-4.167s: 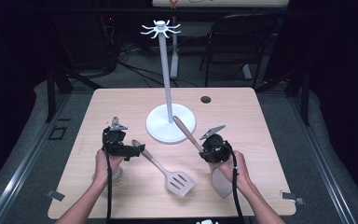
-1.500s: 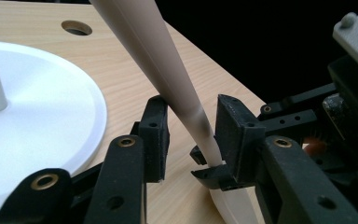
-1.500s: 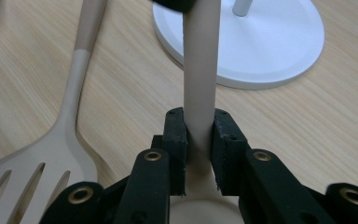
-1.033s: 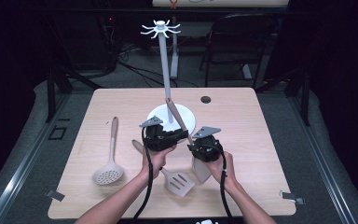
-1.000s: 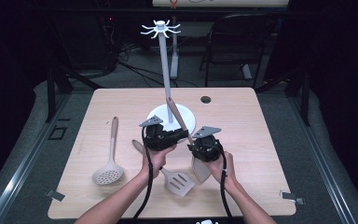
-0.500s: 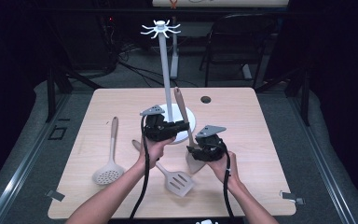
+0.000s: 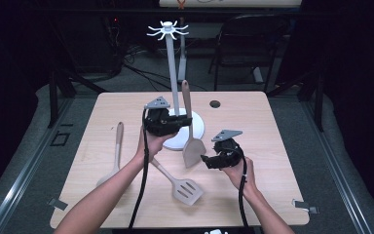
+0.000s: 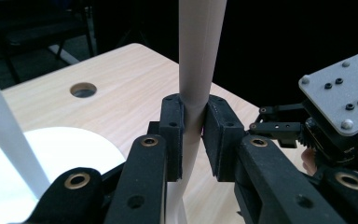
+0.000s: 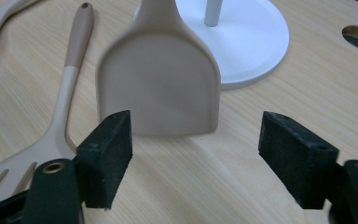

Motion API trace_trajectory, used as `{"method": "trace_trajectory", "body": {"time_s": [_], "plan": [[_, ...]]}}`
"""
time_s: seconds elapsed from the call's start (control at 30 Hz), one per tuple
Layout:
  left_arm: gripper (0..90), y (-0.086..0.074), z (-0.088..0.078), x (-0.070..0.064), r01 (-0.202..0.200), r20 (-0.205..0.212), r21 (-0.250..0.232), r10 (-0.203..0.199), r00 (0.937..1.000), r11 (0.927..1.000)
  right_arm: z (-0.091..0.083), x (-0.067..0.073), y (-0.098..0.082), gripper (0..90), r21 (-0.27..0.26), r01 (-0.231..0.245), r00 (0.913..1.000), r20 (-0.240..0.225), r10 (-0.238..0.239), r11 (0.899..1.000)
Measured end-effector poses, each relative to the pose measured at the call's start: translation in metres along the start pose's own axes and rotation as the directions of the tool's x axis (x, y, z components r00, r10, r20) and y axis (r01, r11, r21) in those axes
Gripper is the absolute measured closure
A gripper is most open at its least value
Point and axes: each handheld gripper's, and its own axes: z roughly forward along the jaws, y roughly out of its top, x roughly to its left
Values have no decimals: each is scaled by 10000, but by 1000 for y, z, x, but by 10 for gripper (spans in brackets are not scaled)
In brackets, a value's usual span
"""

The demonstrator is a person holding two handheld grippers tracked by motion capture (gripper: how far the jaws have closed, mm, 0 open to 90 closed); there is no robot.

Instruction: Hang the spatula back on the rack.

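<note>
The left tool [image 7: 177, 122] clamps the handle of the solid turner [image 7: 191, 141] and holds it upright over the middle of the table [image 7: 272, 195], blade down, just in front of the white stand's base [image 7: 200, 127]. In the left gripper view the pads [image 8: 172, 135] grip the narrow neck of the handle. The right tool [image 7: 205, 158] has just been opening; its jaws stand wide with nothing between them, the blade [image 9: 158, 84] just beyond.

With one narrow grip, the turner could pivot or slip, and its blade could knock the base. Raised toward the hooks [image 7: 168, 30], the handle end might strike the pole [image 7: 172, 73] and tip the stand. The slotted turner [image 7: 182, 185] and the skimmer [image 7: 114, 151] lie nearer the front and left edges.
</note>
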Motion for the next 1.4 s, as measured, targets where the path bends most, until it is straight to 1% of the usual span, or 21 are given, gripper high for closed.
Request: {"method": "trace_trajectory", "body": {"time_s": [0.03, 0.07, 0.17, 0.2, 0.3, 0.4, 0.57, 0.7, 0.87, 1.0, 1.4], "plan": [[783, 2, -1, 2, -153, -61, 42, 153, 9999, 9999, 1, -1, -1, 210, 35, -14, 10000, 37, 14, 10000], [783, 4, -2, 3, -259, -83, 57, 259, 9996, 9996, 2, -2, -1, 199, 64, -106, 9999, -37, 106, 9999], [783, 11, -4, 8, -492, -172, 66, 493, 9986, 9988, 5, -3, -2, 161, 138, -126, 9999, -32, 127, 9998], [783, 13, -5, 10, -555, -169, 2, 555, 9983, 9985, 5, -4, -2, 152, 139, -136, 9999, -33, 136, 9998], [784, 19, -7, 14, -766, -232, 74, 767, 9968, 9970, 4, -4, -2, 137, 180, -135, 9999, -16, 135, 9997], [783, 24, -9, 18, -882, -326, 51, 883, 9956, 9961, 4, -4, -2, 124, 124, -110, 9999, -22, 110, 9999], [783, 31, -12, 26, -839, -411, 4, 838, 9956, 9965, 3, -5, -1, 96, 188, -124, 9999, -27, 125, 9997], [783, 36, -13, 31, -955, -449, 129, 960, 9944, 9953, 4, -5, -1, 78, 222, -64, 10000, -56, 65, 9997], [783, 43, -14, 36, -979, -360, 98, 982, 9945, 9952, 5, -5, -1, 64, 321, -34, 9999, -112, 38, 9995], [783, 51, -14, 38, -1086, -375, 122, 1090, 9933, 9940, 6, -5, -1, 57, 339, 8, 9999, -137, -4, 9994], [782, 74, -16, 42, -1122, -356, -2, 1121, 9931, 9937, 8, -3, -1, 51, 405, 32, 9996, -267, -22, 9992]]}}
